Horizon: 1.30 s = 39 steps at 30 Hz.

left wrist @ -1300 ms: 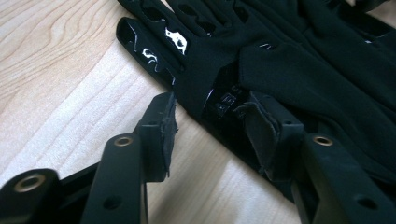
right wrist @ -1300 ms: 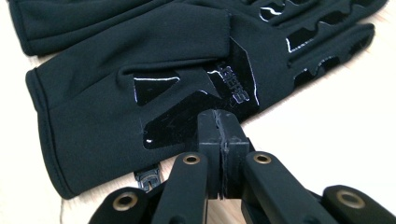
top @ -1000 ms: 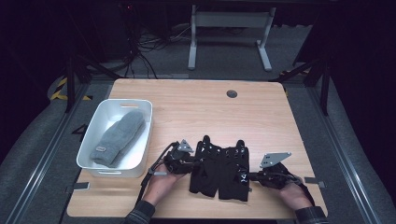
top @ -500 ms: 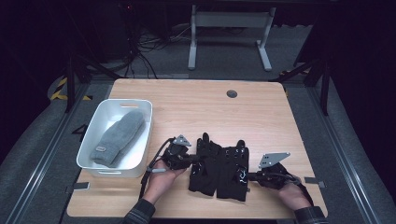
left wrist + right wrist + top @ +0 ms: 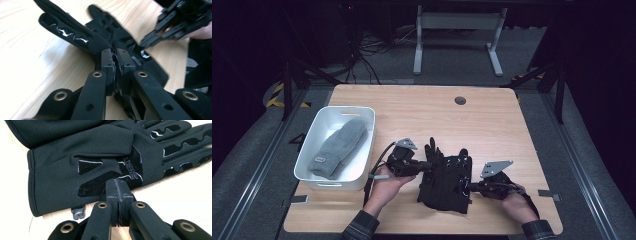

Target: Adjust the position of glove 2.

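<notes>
Two black gloves (image 5: 447, 182) lie overlapped on the wooden table near its front edge. My left gripper (image 5: 428, 164) is shut on the left glove, with fabric pinched between the tips (image 5: 115, 56). That glove's fingers (image 5: 72, 32) rise off the wood, above the other glove (image 5: 117, 32). My right gripper (image 5: 471, 188) is at the right glove's side edge, jaws shut with their tips (image 5: 119, 185) on the hem of the glove (image 5: 75, 170) beside its glossy logo patch. The right gripper (image 5: 172, 22) also appears blurred in the left gripper view.
A white bin (image 5: 314, 131) stands at the table's left and holds a grey knit mitten (image 5: 339, 147). A small round grommet hole (image 5: 460, 100) sits near the far edge. Bare wood (image 5: 422, 115) lies beyond the gloves. A grey stand's legs (image 5: 457, 30) are on the floor behind.
My left gripper has shifted right onto the left glove and risen slightly, lifting that glove's fingers off the table. The right gripper has stayed in place.
</notes>
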Tool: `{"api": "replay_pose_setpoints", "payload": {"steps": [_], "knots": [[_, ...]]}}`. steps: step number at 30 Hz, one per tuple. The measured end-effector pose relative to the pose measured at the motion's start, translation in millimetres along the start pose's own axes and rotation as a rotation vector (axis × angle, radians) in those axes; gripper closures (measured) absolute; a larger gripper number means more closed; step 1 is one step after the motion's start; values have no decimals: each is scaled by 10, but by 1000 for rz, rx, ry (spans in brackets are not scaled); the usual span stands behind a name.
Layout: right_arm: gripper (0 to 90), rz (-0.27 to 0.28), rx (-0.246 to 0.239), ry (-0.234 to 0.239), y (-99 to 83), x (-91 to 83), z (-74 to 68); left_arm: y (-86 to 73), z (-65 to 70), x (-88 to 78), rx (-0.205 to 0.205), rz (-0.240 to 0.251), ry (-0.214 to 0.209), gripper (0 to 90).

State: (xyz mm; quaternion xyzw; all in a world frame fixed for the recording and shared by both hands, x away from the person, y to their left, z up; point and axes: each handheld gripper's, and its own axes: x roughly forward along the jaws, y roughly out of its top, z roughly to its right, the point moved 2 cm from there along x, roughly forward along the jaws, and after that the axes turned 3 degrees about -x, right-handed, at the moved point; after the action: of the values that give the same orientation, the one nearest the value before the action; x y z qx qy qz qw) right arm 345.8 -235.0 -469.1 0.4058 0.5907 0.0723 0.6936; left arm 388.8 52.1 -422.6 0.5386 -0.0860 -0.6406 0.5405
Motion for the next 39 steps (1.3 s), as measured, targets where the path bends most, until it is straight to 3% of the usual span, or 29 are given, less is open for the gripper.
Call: {"api": "replay_pose_setpoints", "payload": {"steps": [8, 17, 24, 31, 35, 39], "knots": [[900, 5, -7, 9, 107, 104, -8, 50, 66, 90, 13, 9, -27, 855], [900, 10, -37, 35, 296, 286, -90, 52, 73, 196, 16, -12, -26, 852], [900, 10, -50, 41, 345, 326, -116, 43, 100, 297, 44, -13, -39, 783], [900, 36, -16, -13, 255, 152, 19, 51, 155, 270, 56, 7, -44, 758], [897, 49, 19, -63, 160, 27, 141, 36, 202, 280, 66, -10, -57, 840], [704, 57, 65, -127, 89, -31, 252, -32, 282, 381, 79, -45, -71, 886]]}}
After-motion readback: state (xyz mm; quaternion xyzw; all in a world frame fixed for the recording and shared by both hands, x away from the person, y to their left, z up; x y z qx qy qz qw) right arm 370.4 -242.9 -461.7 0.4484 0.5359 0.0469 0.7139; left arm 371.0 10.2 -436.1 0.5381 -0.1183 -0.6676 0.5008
